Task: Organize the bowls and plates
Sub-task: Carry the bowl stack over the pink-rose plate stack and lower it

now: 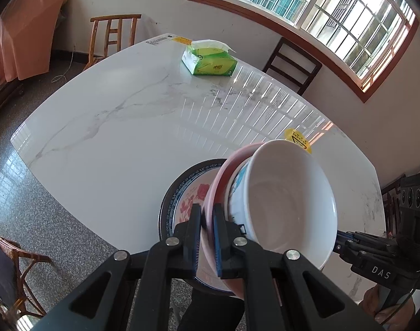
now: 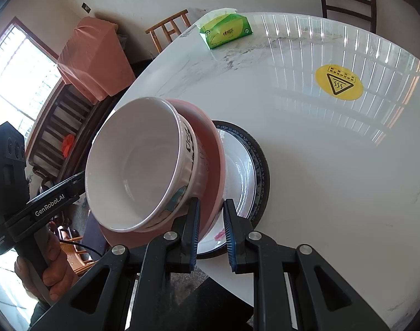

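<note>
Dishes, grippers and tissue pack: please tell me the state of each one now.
White bowl: empty, nested in the pink dish.
Pink dish: held at its rim by both grippers.
Flower plate: flat on the table, under the pink dish.
Left gripper: shut on the pink dish.
Right gripper: shut on the pink dish.
Tissue pack: open, tissue sticking out.

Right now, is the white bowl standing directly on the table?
No, the white bowl sits in a pink plate that both claws hold above the table.
</note>
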Action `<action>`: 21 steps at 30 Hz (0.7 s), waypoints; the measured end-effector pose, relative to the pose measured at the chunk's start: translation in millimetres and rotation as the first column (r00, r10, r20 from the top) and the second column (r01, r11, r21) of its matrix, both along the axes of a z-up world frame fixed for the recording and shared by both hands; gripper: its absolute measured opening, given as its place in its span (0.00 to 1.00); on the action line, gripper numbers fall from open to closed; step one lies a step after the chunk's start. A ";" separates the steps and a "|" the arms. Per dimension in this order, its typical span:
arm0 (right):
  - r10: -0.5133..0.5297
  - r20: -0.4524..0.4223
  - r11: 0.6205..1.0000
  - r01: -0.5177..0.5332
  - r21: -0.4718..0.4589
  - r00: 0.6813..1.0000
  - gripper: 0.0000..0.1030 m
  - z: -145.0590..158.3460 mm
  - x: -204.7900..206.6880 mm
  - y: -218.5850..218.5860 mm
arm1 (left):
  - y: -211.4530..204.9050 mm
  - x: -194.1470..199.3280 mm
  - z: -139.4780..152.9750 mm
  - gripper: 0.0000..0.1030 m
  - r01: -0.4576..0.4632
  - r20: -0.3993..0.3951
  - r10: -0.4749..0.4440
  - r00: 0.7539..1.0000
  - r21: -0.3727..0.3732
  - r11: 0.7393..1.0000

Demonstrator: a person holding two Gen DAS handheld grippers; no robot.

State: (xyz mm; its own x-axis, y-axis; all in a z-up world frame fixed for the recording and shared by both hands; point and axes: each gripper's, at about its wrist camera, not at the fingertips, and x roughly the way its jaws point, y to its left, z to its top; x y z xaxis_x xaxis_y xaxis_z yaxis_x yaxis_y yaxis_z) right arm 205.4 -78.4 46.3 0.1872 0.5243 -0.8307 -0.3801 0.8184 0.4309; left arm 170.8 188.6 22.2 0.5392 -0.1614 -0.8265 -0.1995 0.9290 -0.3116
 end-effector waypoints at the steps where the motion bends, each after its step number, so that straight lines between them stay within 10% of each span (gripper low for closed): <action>1: 0.000 -0.001 1.000 0.000 -0.001 1.000 0.18 0.0 -0.4 0.4 | 0.0 -0.2 -1.4 0.06 0.001 -0.002 -0.001 1.000 -0.001 1.000; 21: -0.006 -0.009 0.999 0.006 0.032 1.000 0.19 -12.9 3.6 1.1 | 3.6 -3.6 -25.0 0.07 0.016 0.005 -0.016 1.000 0.015 1.000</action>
State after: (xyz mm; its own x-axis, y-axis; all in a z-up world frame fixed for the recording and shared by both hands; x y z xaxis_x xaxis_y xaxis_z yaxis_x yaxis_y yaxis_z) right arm 209.1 -77.3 33.4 0.1830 0.5496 -0.8151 -0.3709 0.8064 0.4605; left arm 167.2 192.2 -2.8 0.5411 -0.1579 -0.8260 -0.1827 0.9367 -0.2987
